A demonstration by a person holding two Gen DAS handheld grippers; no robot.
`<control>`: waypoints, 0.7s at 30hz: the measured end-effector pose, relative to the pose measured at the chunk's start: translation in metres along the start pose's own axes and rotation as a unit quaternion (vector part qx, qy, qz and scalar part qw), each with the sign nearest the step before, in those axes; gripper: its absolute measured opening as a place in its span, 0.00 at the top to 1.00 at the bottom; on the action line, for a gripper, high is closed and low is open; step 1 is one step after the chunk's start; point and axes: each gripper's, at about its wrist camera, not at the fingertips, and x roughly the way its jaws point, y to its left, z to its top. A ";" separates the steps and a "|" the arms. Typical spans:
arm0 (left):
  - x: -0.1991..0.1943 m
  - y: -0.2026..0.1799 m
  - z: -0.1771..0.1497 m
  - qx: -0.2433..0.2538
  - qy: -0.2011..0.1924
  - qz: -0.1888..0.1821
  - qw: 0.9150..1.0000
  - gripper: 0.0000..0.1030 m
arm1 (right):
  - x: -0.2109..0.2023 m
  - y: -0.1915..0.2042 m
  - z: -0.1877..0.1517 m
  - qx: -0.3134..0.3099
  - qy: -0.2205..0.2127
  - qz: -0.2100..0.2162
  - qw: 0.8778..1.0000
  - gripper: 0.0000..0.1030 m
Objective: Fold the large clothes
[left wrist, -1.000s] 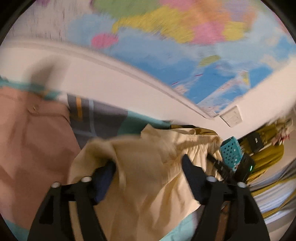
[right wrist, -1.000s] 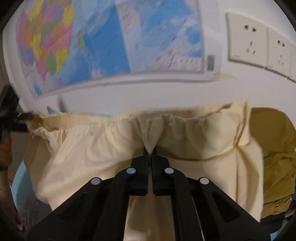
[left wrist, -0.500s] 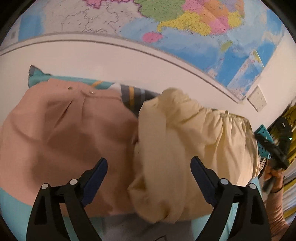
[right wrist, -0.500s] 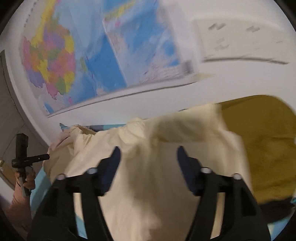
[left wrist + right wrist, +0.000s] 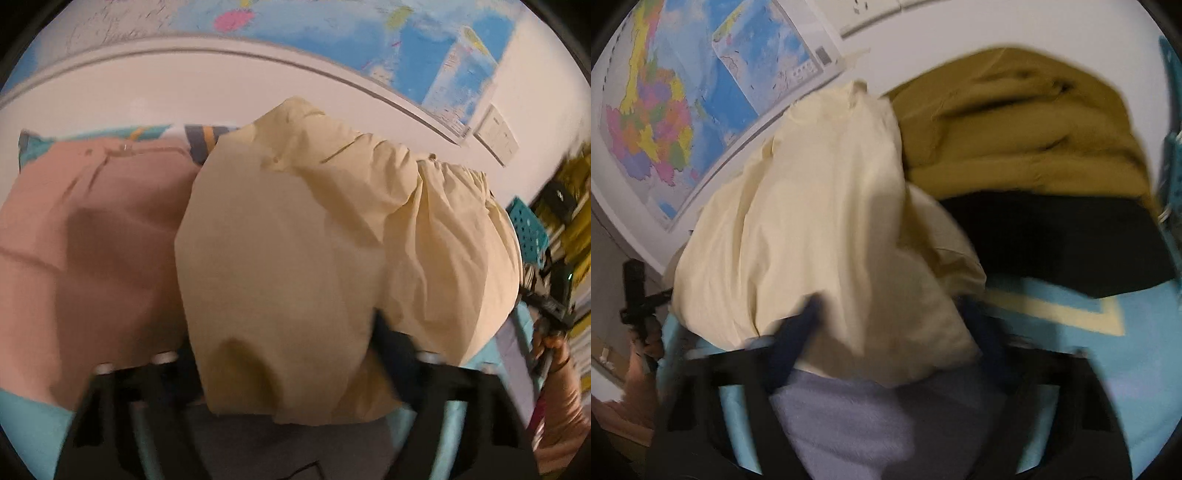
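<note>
Cream cotton garment (image 5: 295, 258), rumpled, gathered waistband

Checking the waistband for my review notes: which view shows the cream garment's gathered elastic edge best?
The left wrist view: the cream garment lies spread out there, its gathered waistband running along the far edge. The right wrist view sees it end-on, bunched, with no gathers readable.

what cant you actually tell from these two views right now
- Left wrist: the left gripper fingertips are covered by the cream garment; any grip can't be judged.
- Right wrist: the right gripper is motion-blurred; contact with the cloth is unclear.
- Both views: the garment's lower part is hidden under its own fold.
- Right wrist: the black garment is too dark to identify.
</note>
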 end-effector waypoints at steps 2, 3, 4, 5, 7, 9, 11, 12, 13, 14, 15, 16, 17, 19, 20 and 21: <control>-0.004 -0.002 -0.001 -0.016 0.001 -0.009 1.000 0.66 | -0.005 -0.001 0.003 0.015 0.000 0.036 0.999 0.79; -0.009 -0.005 -0.001 -0.021 0.001 -0.012 1.000 0.72 | -0.014 0.000 0.003 0.017 -0.003 0.049 0.999 0.82; -0.016 -0.006 -0.001 -0.028 0.001 -0.023 0.999 0.74 | -0.024 0.002 0.002 0.019 -0.009 0.063 0.998 0.84; -0.024 -0.006 -0.001 -0.037 0.000 -0.038 0.999 0.77 | -0.040 0.007 0.003 0.018 -0.020 0.084 0.996 0.85; -0.046 -0.009 -0.003 -0.047 -0.006 -0.064 0.997 0.79 | -0.082 0.022 0.001 -0.001 -0.047 0.119 0.992 0.86; -0.065 -0.013 -0.010 -0.054 -0.008 -0.085 0.995 0.80 | -0.117 0.032 -0.004 -0.010 -0.067 0.136 0.988 0.86; -0.081 -0.014 -0.026 -0.070 0.002 -0.110 0.991 0.80 | -0.148 0.037 -0.013 -0.015 -0.082 0.141 0.987 0.86; -0.085 -0.013 -0.035 -0.078 0.007 -0.122 0.989 0.80 | -0.166 0.036 -0.023 -0.015 -0.089 0.133 0.987 0.86; -0.090 -0.012 -0.049 -0.085 0.014 -0.136 0.987 0.80 | -0.172 0.032 -0.032 -0.011 -0.087 0.129 0.988 0.86; -0.090 -0.009 -0.061 -0.088 0.020 -0.138 0.986 0.80 | -0.173 0.028 -0.037 -0.007 -0.082 0.123 0.989 0.85; -0.087 -0.007 -0.068 -0.091 0.025 -0.134 0.986 0.78 | -0.168 0.020 -0.047 0.007 -0.065 0.108 0.992 0.85; -0.079 -0.001 -0.083 -0.103 0.039 -0.136 0.985 0.76 | -0.159 0.011 -0.055 0.024 -0.046 0.097 0.994 0.85; -0.071 0.002 -0.092 -0.111 0.051 -0.141 0.983 0.71 | -0.142 -0.003 -0.068 0.049 -0.013 0.073 0.996 0.83; -0.055 0.010 -0.106 -0.126 0.073 -0.124 0.982 0.58 | -0.118 -0.016 -0.080 0.061 0.029 0.026 0.997 0.76; -0.053 0.012 -0.107 -0.128 0.072 -0.116 0.982 0.45 | -0.112 -0.021 -0.083 0.070 0.036 0.011 0.997 0.63; -0.053 0.011 -0.107 -0.125 0.070 -0.100 0.985 0.32 | -0.111 -0.025 -0.085 0.080 0.035 -0.002 0.996 0.57</control>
